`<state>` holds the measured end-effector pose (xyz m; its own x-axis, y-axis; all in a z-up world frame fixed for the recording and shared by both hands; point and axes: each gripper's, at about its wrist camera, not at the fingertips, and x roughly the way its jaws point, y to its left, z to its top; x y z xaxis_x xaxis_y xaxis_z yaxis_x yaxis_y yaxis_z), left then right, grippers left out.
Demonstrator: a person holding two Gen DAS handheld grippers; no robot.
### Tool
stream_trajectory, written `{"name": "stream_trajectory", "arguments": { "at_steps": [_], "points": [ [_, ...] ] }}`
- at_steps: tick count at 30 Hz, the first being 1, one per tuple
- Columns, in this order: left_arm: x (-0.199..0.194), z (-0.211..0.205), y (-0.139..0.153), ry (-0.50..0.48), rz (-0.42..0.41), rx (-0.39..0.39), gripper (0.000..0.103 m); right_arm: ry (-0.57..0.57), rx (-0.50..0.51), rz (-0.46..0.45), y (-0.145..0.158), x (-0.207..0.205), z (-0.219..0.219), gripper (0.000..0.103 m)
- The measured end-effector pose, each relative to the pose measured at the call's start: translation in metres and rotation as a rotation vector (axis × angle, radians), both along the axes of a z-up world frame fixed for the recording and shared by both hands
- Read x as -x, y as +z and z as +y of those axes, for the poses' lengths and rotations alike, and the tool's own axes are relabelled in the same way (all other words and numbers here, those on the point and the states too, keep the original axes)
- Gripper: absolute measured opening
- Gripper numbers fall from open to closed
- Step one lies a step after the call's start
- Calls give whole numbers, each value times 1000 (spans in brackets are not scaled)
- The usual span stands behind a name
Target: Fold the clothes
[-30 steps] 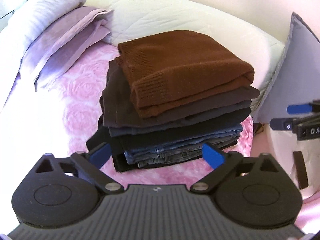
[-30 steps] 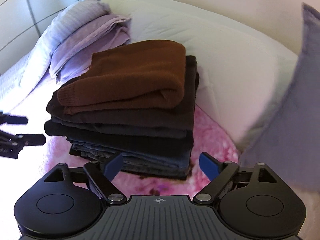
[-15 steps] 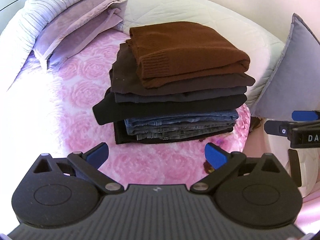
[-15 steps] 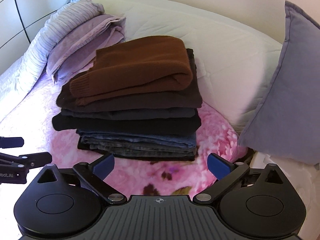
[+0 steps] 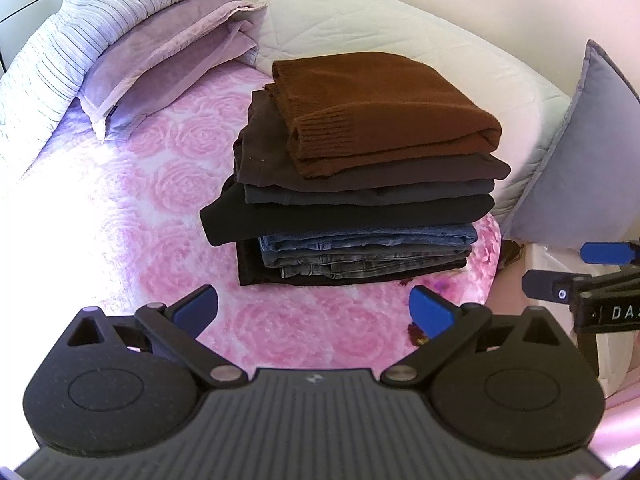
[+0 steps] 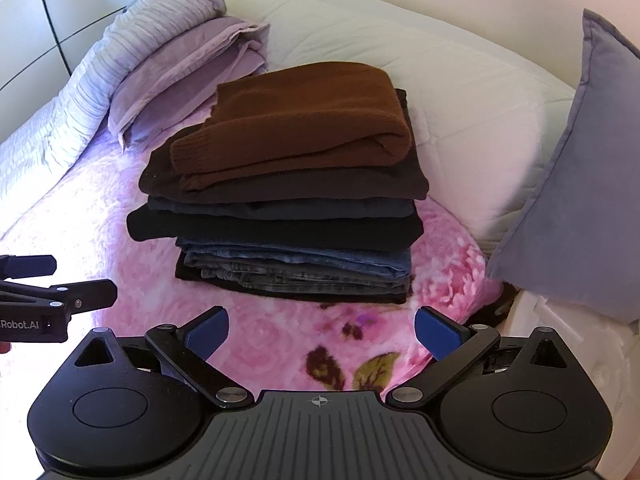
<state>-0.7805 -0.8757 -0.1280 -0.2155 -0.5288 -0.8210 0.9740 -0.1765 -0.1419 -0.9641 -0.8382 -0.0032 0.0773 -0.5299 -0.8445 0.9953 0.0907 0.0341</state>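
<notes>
A stack of folded clothes sits on the pink rose bedspread. A folded brown knit sweater lies on top, above dark garments and jeans. The stack also shows in the right wrist view, with the sweater on top. My left gripper is open and empty, a short way in front of the stack. My right gripper is open and empty, also in front of the stack. The right gripper shows at the right edge of the left wrist view; the left gripper shows at the left edge of the right wrist view.
Lilac pillows and a striped pillow lie at the back left. A cream quilted cushion runs behind the stack. A grey cushion leans at the right. A white surface lies beyond the bed's right edge.
Both grippers have drawn back from the stack, which looks smaller and farther now. Both stay open and empty. The stack has not moved.
</notes>
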Motion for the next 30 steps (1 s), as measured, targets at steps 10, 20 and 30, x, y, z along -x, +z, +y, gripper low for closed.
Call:
{"name": "stream_trajectory", "arguments": {
  "at_steps": [10,20,30],
  "points": [
    [0,-3,-6,5,3,-26,99,9,0,32,2,-7,-5,102],
    [6,-4,-10,-12,-32,-7,99,3,-2,32,1,-7,-8,102],
    [7,-3,-14,-11,-51,-9,99,1,-11,22,0,-7,-8,102]
  ]
}}
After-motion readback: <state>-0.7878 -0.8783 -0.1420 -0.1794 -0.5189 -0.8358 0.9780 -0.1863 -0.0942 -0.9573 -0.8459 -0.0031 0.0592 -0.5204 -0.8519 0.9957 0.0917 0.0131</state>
